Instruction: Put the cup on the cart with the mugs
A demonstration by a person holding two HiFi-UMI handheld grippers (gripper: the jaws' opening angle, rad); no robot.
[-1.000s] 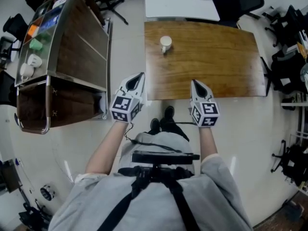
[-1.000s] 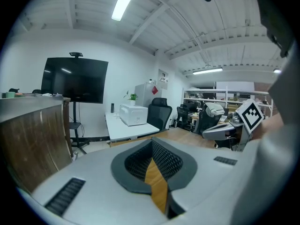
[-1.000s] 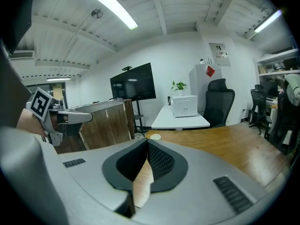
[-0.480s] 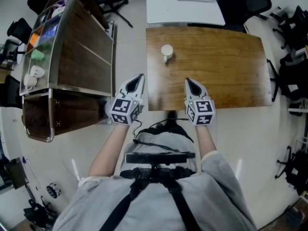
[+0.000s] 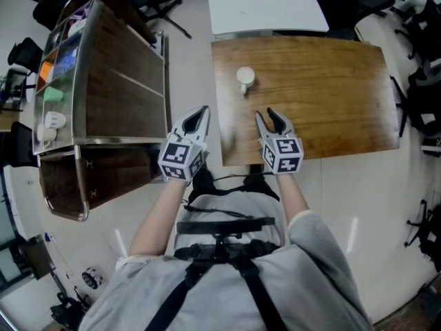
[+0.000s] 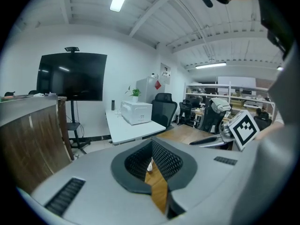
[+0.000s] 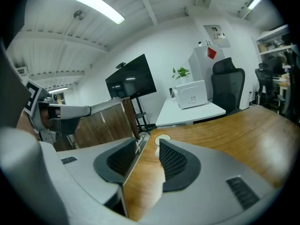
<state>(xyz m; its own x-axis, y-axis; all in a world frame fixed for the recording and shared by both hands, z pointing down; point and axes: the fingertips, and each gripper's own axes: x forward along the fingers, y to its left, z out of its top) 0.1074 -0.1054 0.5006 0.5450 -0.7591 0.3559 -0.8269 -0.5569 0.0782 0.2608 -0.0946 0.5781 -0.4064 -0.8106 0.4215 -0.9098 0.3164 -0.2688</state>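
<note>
A white cup [image 5: 245, 77] stands on the wooden table [image 5: 331, 95], towards its left side. In the right gripper view the cup [image 7: 162, 138] shows just beyond the jaws. My right gripper [image 5: 266, 116] hangs over the table's front edge, short of the cup; its jaws are opening with nothing between them [image 7: 150, 145]. My left gripper [image 5: 202, 112] is shut and empty, in the gap between table and cart. The cart [image 5: 124, 81] stands to the left, with white mugs [image 5: 49, 121] on its top shelf.
Green and orange items [image 5: 54, 81] share the cart's top shelf. A white desk [image 5: 269, 9] with a box abuts the table's far edge. Black office chairs [image 5: 422, 81] crowd the right side. My left gripper view shows the cart's wooden side [image 6: 28, 144].
The right gripper has moved left and forward over the table's front edge, and its jaws have parted. The person has stepped closer to the table. The left gripper stays shut.
</note>
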